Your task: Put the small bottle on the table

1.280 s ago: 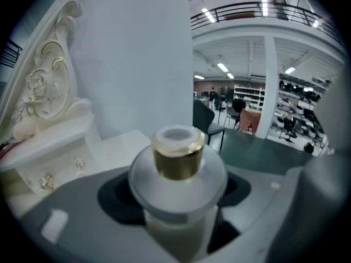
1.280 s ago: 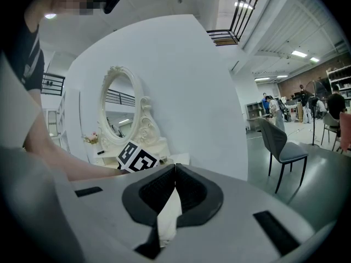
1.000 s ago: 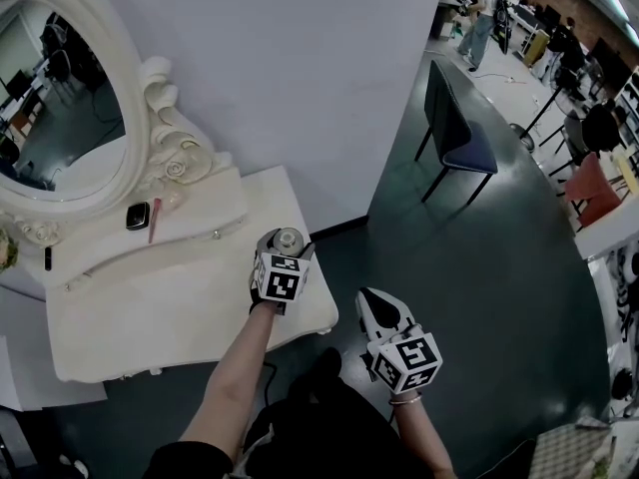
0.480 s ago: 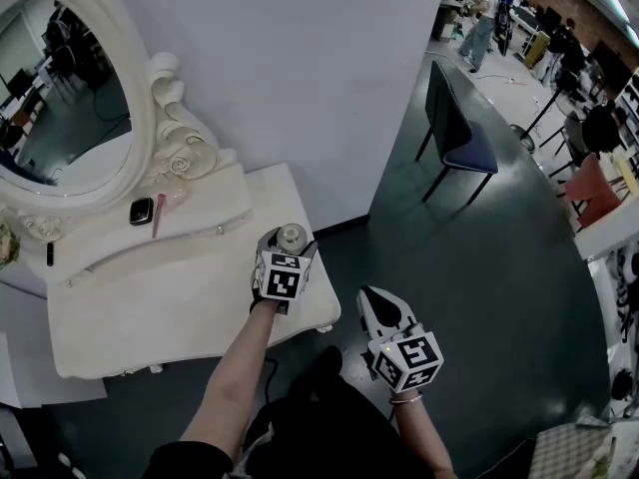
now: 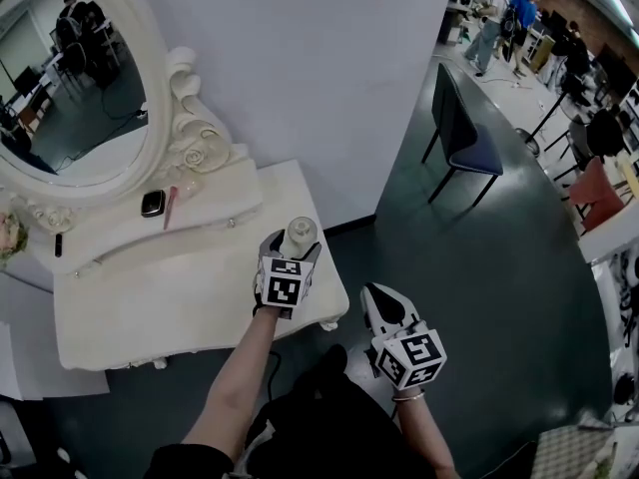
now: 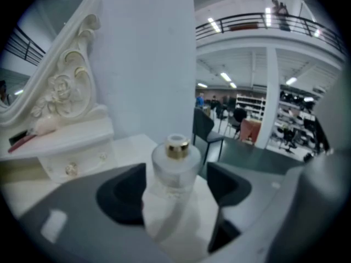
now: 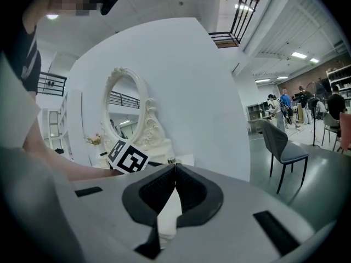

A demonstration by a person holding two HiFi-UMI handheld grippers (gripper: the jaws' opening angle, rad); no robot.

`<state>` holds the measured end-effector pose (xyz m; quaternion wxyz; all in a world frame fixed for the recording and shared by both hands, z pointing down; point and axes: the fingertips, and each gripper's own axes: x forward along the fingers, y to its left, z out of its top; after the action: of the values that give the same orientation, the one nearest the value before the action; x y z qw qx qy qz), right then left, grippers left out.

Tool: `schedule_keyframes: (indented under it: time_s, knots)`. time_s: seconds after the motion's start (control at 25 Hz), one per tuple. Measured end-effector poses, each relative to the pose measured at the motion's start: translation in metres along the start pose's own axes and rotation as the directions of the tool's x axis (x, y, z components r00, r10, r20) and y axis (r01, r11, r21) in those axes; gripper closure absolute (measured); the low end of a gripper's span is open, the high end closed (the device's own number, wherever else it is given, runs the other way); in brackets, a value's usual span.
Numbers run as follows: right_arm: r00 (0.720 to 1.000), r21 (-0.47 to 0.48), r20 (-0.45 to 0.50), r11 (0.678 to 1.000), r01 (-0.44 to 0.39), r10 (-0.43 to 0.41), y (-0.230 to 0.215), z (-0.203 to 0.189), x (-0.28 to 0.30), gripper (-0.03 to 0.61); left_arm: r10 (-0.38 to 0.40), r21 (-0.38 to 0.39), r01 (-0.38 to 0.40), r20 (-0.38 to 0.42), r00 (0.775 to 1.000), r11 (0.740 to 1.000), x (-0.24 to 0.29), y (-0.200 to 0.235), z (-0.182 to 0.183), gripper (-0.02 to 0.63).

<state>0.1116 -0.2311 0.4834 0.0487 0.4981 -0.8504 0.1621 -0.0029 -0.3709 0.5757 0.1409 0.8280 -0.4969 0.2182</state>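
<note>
An oval mirror (image 5: 75,88) in a carved white frame stands far to the left of the left gripper (image 5: 296,244), beyond it, at the back of a white dressing table (image 5: 150,297). On the table's raised shelf, left of and beyond that gripper, lie a small black case (image 5: 152,204) and a pink stick (image 5: 170,208), just beside each other. The left gripper, held out over the table's right front corner, has its jaws pressed against either side of a small frosted bottle (image 6: 174,163) with a gold collar, which stands upright between them. Whether the bottle's base touches the tabletop cannot be told. To the right of the left gripper and nearer the person, the right gripper (image 5: 379,302) hangs off the table's edge above the dark floor (image 5: 479,297), its jaws drawn together with nothing in them. Farther right and well beyond both grippers a dark chair (image 5: 464,133) stands on the floor, and people (image 5: 514,18) move about at the far end of the hall.
</note>
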Motion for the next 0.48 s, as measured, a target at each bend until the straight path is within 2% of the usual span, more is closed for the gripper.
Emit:
schedule_keyframes:
  time_s: [0.16, 0.28, 0.48]
  knots:
    - [1.0, -0.003, 0.006, 1.0, -0.008, 0.008, 0.008, 0.0, -0.003, 0.574, 0.005, -0.045, -0.005, 0.009, 1.0, 0.999, -0.023, -0.001, -0.002, 0.29]
    - [1.0, 0.002, 0.01, 1.0, -0.014, 0.014, 0.015, 0.0, -0.003, 0.574, 0.018, -0.055, -0.016, 0.033, 0.999, 0.998, -0.041, -0.002, 0.0, 0.357]
    - [1.0, -0.005, 0.018, 1.0, -0.025, 0.025, 0.026, 0.001, -0.004, 0.574, -0.014, -0.059, 0.018, 0.068, 0.998, 0.998, -0.067, -0.01, 0.004, 0.4]
